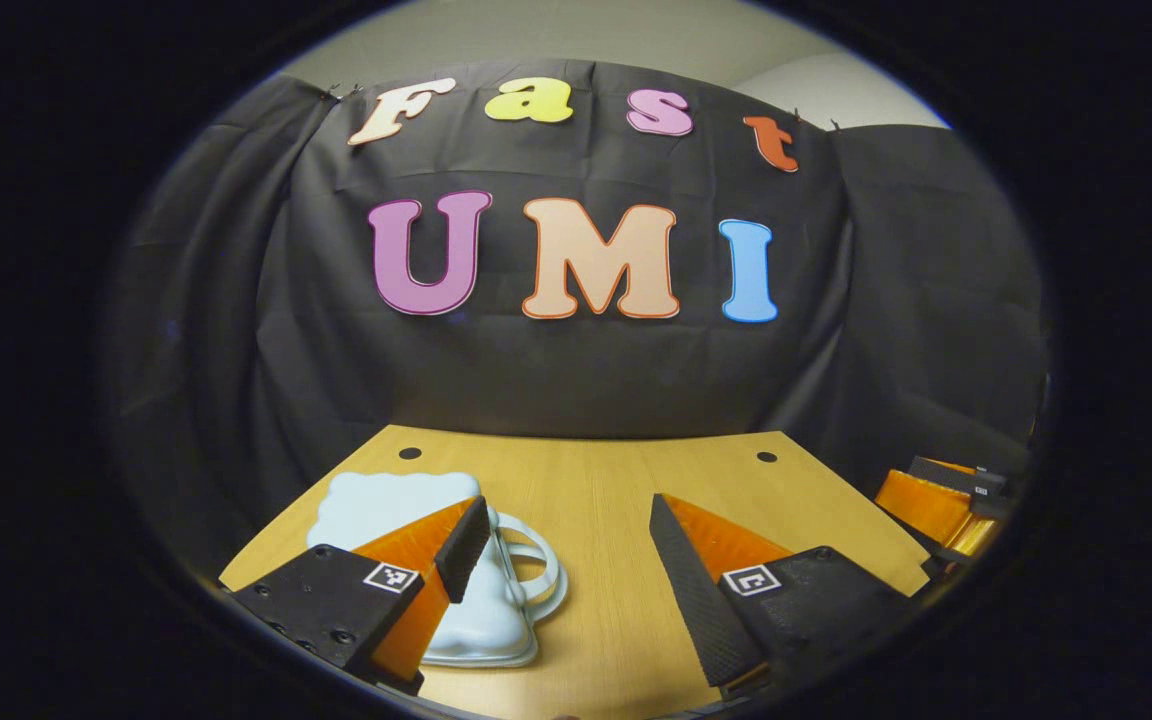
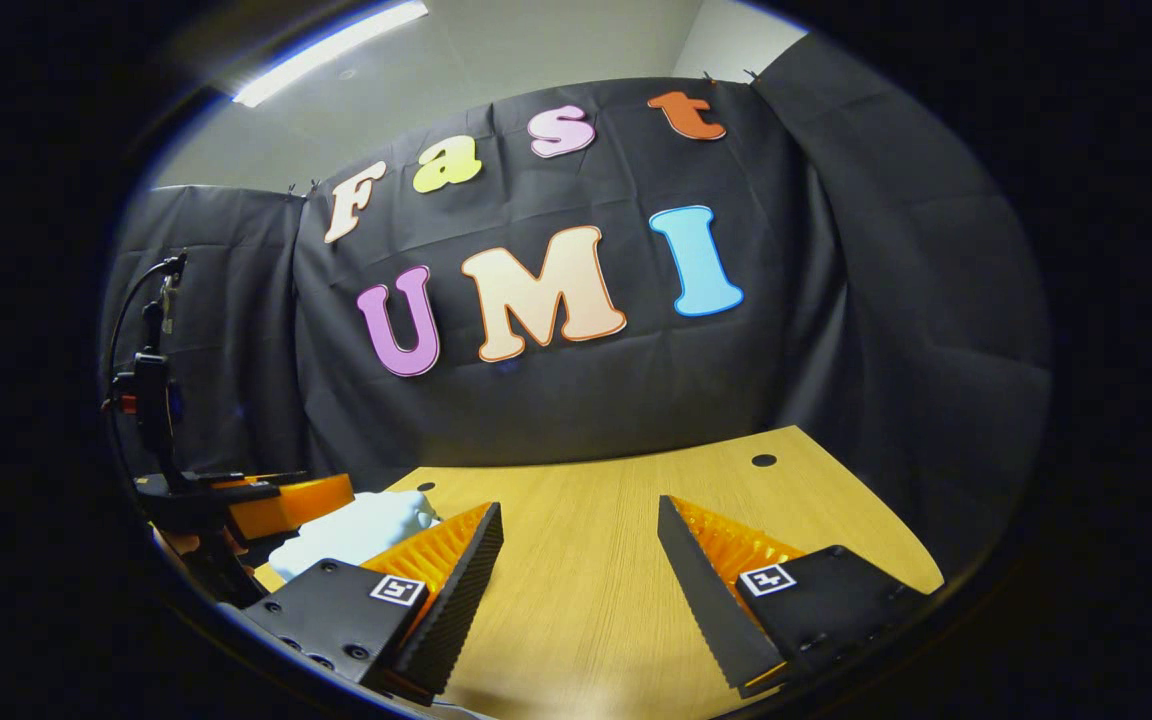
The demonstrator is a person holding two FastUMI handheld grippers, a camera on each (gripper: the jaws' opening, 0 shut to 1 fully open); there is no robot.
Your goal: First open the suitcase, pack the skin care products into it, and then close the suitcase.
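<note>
A small pale suitcase point(image 1: 386, 505) with a scalloped far edge lies flat and closed on the wooden table point(image 1: 596, 470), its looped handle point(image 1: 536, 565) pointing right. My left gripper point(image 1: 568, 500) is open above the table; its left finger hangs over the suitcase and partly hides it, and nothing is between the fingers. In the right gripper view the suitcase point(image 2: 356, 535) peeks out behind the left finger. My right gripper point(image 2: 580, 502) is open over bare wood, with nothing in it.
The right gripper's body point(image 1: 946, 500) sits at the table's right edge in the left gripper view. The left gripper's body point(image 2: 266, 510) and a cabled camera mount point(image 2: 151, 390) stand at the left in the right gripper view. Two dark holes point(image 1: 766, 457) mark the table's far side.
</note>
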